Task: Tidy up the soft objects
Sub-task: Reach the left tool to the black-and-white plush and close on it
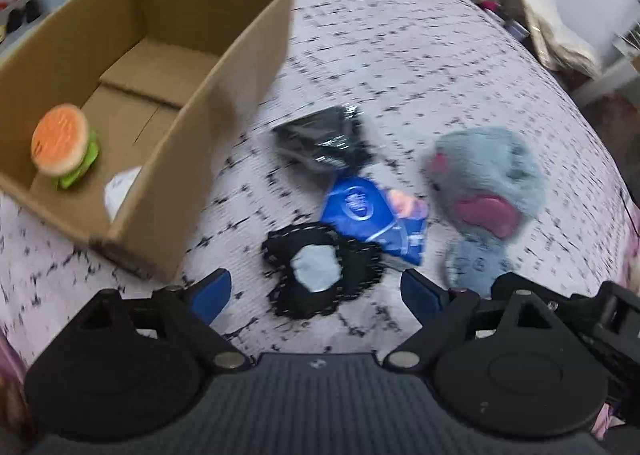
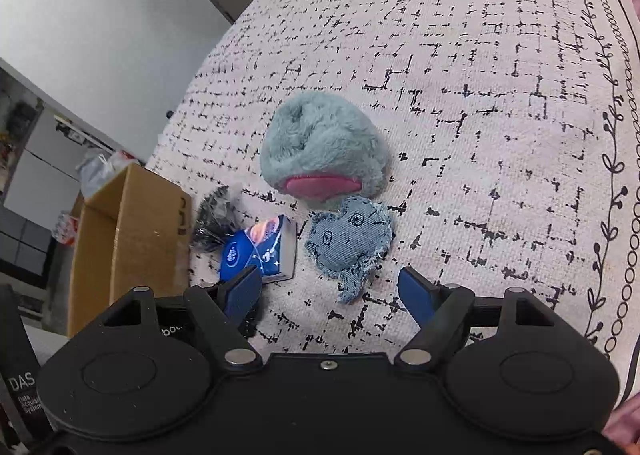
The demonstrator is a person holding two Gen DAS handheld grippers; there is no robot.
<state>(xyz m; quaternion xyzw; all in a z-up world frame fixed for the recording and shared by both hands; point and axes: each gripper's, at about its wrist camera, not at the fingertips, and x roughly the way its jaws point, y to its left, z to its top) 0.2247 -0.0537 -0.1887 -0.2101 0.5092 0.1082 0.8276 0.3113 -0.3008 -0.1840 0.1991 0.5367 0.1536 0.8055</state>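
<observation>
Both my claws, left (image 1: 316, 295) and right (image 2: 328, 291), gape empty above the bed (image 2: 480, 95); black pouch (image 1: 320, 275) under left, denim toy (image 2: 348, 243) under right.

Black gripper (image 1: 316, 291) bodies, blue finger pads (image 2: 416, 291), silver pivot screws.

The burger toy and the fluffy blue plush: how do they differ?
The burger toy already sits inside the cardboard box; the fluffy blue plush lies out on the patterned cover. The burger toy is orange, cream and green and smooth-looking; the fluffy blue plush is shaggy grey-blue with a pink patch. The burger toy looks clearly smaller. Both appear to be soft toys, and neither is held by a tool.
</observation>
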